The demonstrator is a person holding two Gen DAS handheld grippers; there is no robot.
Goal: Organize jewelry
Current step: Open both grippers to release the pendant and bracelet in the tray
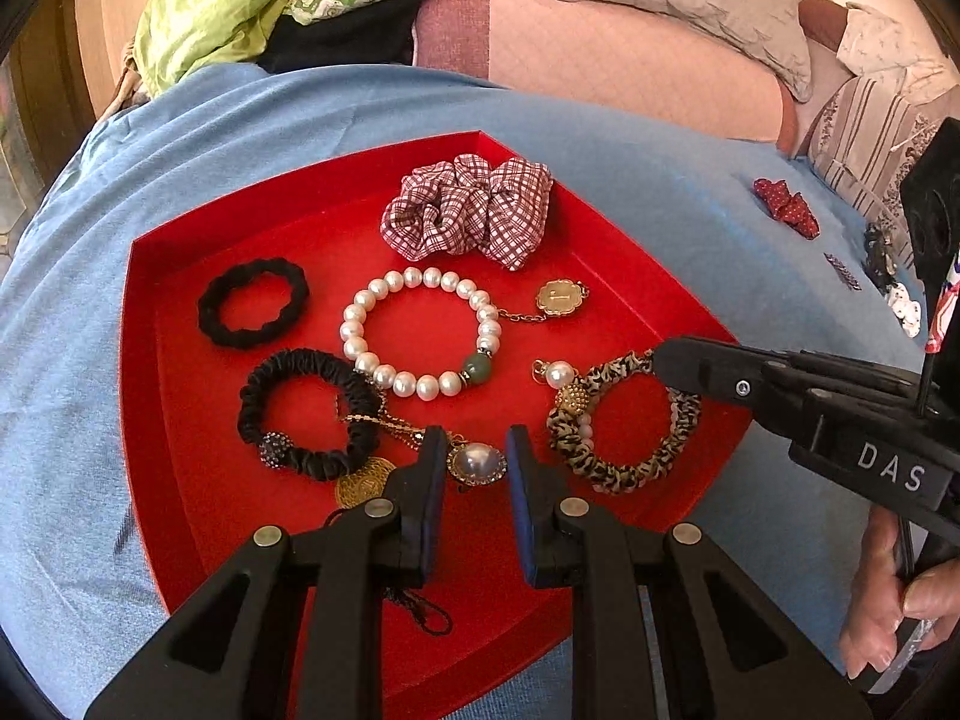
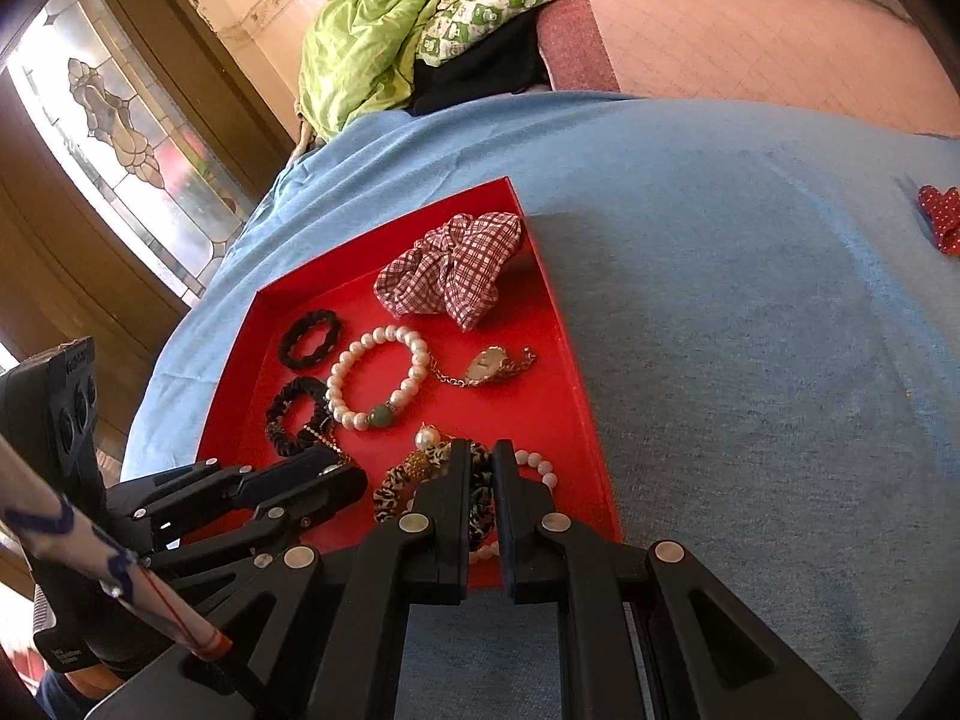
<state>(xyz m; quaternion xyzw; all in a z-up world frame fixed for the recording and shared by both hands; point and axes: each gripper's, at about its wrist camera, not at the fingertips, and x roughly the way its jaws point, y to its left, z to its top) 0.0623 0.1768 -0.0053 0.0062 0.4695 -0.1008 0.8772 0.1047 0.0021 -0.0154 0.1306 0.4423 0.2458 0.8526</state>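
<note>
A red tray point(image 1: 198, 480) lies on a blue cloth point(image 1: 660, 192). In it sit a checked scrunchie point(image 1: 468, 210), a plain black hair tie point(image 1: 252, 303), a pearl bracelet point(image 1: 420, 333) with a gold charm point(image 1: 559, 298), a black scrunchie point(image 1: 306, 414), a gold coin pendant point(image 1: 360, 483) and a round brooch point(image 1: 478, 463). The left gripper point(image 1: 477, 462) hovers over the brooch, jaws narrowly apart. The right gripper point(image 1: 678, 366) touches a leopard scrunchie point(image 1: 624, 426). A red dotted bow point(image 1: 786, 207) lies on the cloth, well apart from the tray.

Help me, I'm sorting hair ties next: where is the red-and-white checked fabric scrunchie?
In both views, the red-and-white checked fabric scrunchie lies in the red tray's far corner, beyond the white pearl bracelet.
</note>
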